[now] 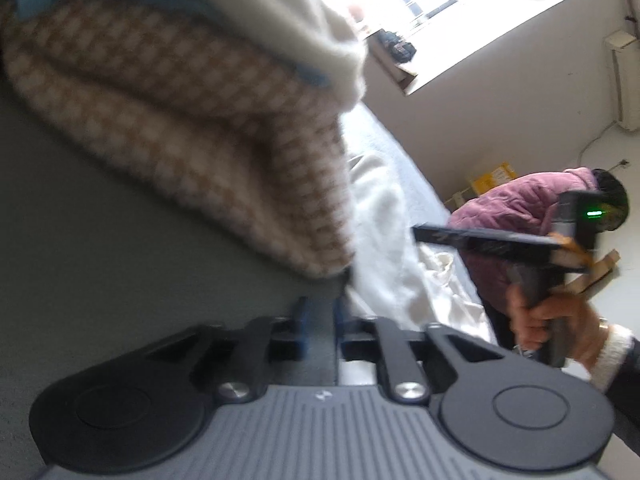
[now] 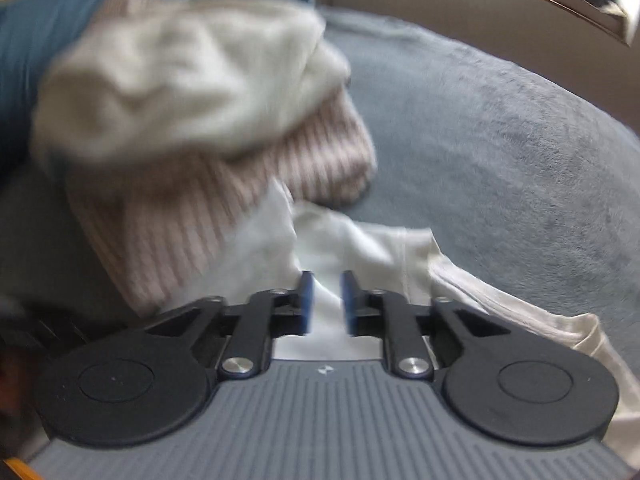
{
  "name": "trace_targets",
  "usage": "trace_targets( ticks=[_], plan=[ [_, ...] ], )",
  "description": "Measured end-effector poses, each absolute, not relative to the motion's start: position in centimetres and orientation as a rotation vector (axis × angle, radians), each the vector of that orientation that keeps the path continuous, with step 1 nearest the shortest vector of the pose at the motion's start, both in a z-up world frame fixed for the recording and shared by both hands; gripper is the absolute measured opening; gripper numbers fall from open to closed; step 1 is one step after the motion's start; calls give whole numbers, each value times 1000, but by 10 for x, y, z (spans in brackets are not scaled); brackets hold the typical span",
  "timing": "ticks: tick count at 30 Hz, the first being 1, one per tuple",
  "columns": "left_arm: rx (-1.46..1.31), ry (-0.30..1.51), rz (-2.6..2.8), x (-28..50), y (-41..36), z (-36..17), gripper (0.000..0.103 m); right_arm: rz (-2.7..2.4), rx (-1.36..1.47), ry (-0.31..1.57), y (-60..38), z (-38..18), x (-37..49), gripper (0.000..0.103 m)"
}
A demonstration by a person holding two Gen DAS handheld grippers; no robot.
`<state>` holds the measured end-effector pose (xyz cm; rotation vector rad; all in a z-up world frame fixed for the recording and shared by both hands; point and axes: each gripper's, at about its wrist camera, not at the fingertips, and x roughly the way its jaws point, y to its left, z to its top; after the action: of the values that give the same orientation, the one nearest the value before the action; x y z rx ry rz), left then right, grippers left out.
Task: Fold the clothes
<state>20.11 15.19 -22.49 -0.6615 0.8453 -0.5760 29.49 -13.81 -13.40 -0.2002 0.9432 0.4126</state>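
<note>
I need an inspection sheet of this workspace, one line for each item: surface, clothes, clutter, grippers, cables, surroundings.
Surface: grey-blue fleecy blanket covers the bed.
Job's things: checked beige garment, folded, with cream fuzzy garment on top; teal cloth behind them; thin white garment lies loose and creased.
Clutter: nothing seen on the blanket.
Grippers: left gripper with a small gap, nothing between its fingers; right gripper open over the white garment.
Cables: one white cable down the wall.
Surroundings: bright window; person in pink jacket bending; yellow box; image blurred.
</note>
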Motion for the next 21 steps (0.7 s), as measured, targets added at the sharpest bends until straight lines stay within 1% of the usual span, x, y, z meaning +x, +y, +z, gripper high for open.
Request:
trace_targets(
  ticks=[1,2,4,5,7,8,9,10,11,12,13,16,19,21],
  plan=[
    [-659,833,-587,201,154,-222,37,418,-206,956,-139,-141,299,43],
    [-643,839,-601,204,151,-220,42,429,-200,967,-140,-145,302,43],
    [-588,848,-639,211,139,-211,43,450,-183,986,-141,-153,307,43],
    [-558,850,-655,211,133,-205,48,465,-179,988,-139,-155,307,42],
    [-497,858,-655,215,118,-201,52,487,-198,992,-134,-158,304,40],
    [-468,862,-646,215,112,-198,51,491,-222,994,-130,-160,302,29],
    [-440,864,-634,213,106,-197,51,486,-248,1000,-127,-164,301,21],
    [-411,865,-621,212,101,-195,46,480,-273,1006,-124,-168,300,11],
    [-368,862,-589,210,96,-195,32,474,-293,988,-121,-169,298,5],
    [-326,859,-556,208,92,-194,28,463,-306,970,-120,-169,295,2],
    [-308,855,-539,206,91,-195,24,443,-318,941,-119,-168,292,1],
    [-302,852,-510,201,86,-194,20,360,-342,863,-120,-168,285,0],
    [-296,855,-490,202,77,-194,20,295,-286,842,-128,-175,287,0],
    [-290,858,-484,204,71,-193,19,240,-308,805,-128,-177,286,2]
  ],
)
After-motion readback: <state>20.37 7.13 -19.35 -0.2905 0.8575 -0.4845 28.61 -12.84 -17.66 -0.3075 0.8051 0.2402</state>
